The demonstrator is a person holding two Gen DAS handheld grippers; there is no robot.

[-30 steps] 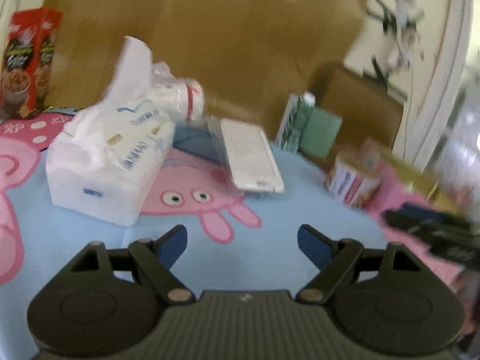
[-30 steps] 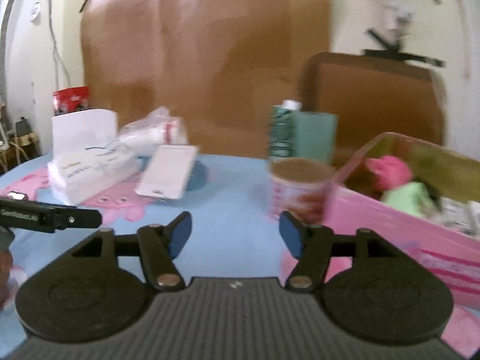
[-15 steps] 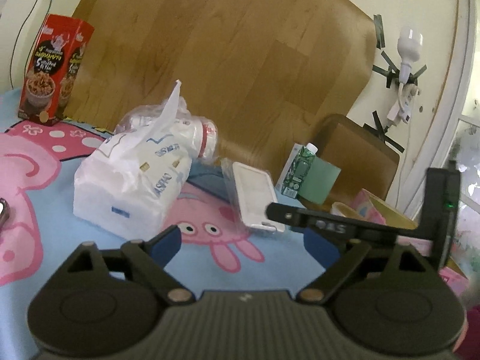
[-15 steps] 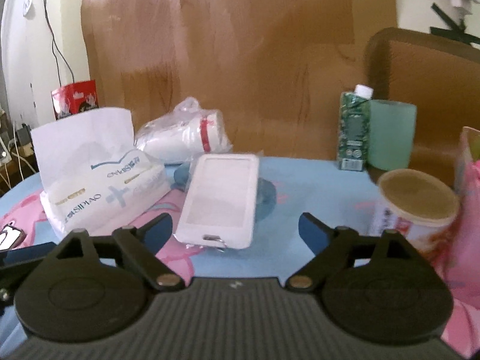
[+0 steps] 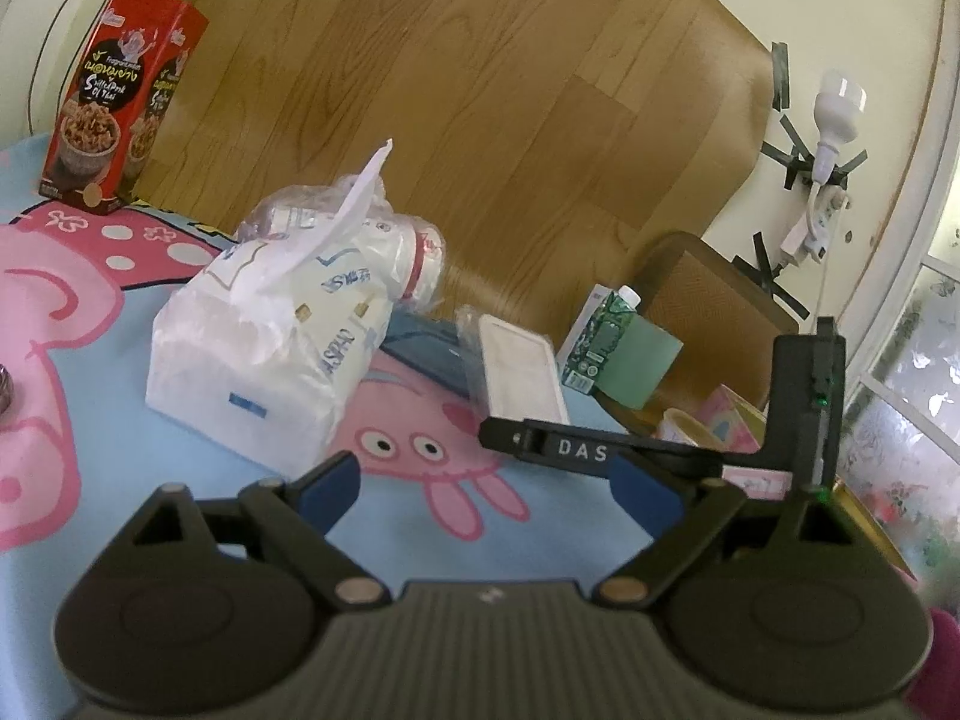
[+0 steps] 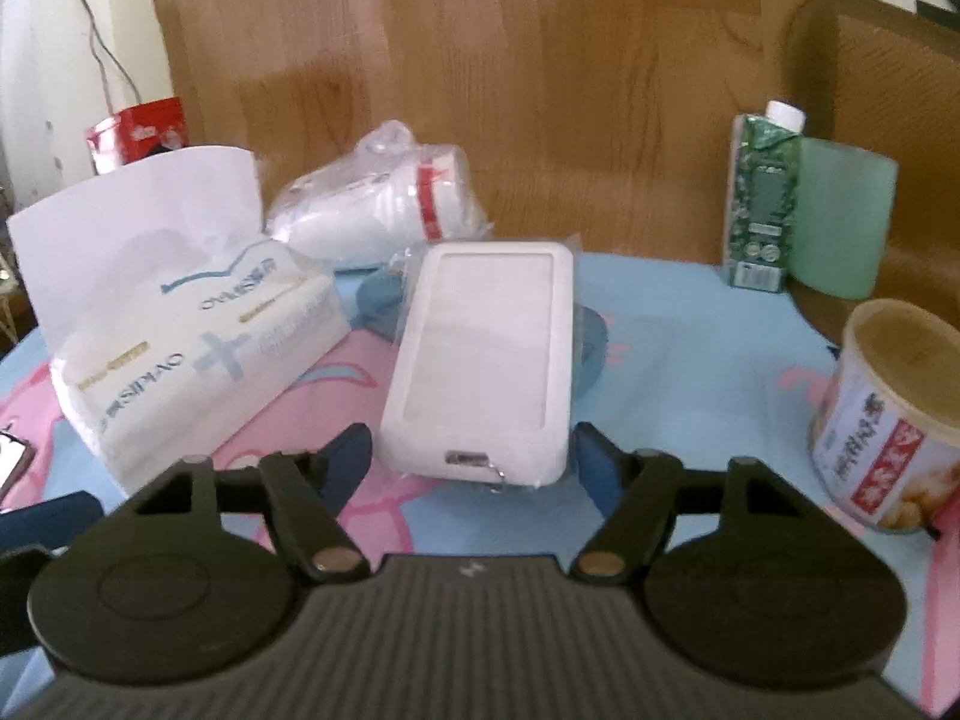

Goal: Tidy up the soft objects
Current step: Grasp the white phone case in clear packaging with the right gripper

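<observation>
Two grippers hovered over the cartoon-printed tablecloth (image 6: 690,324). The left gripper (image 5: 480,486) stood wide apart, its jaws having just been opening, with nothing between them; the tissue pack (image 5: 270,354) lay just ahead of its left finger, toward the table's left side. The right gripper (image 6: 471,456) was also apart, its jaws having just been closing, with the near end of the white flat case (image 6: 486,360) between the fingertips; I could not tell whether the pads touched it. A bagged roll of white cups (image 6: 384,204) lay behind the tissue pack near the far edge. A green carton (image 6: 759,204) stood at the far right, a snack tub (image 6: 888,402) nearer the right edge.
</observation>
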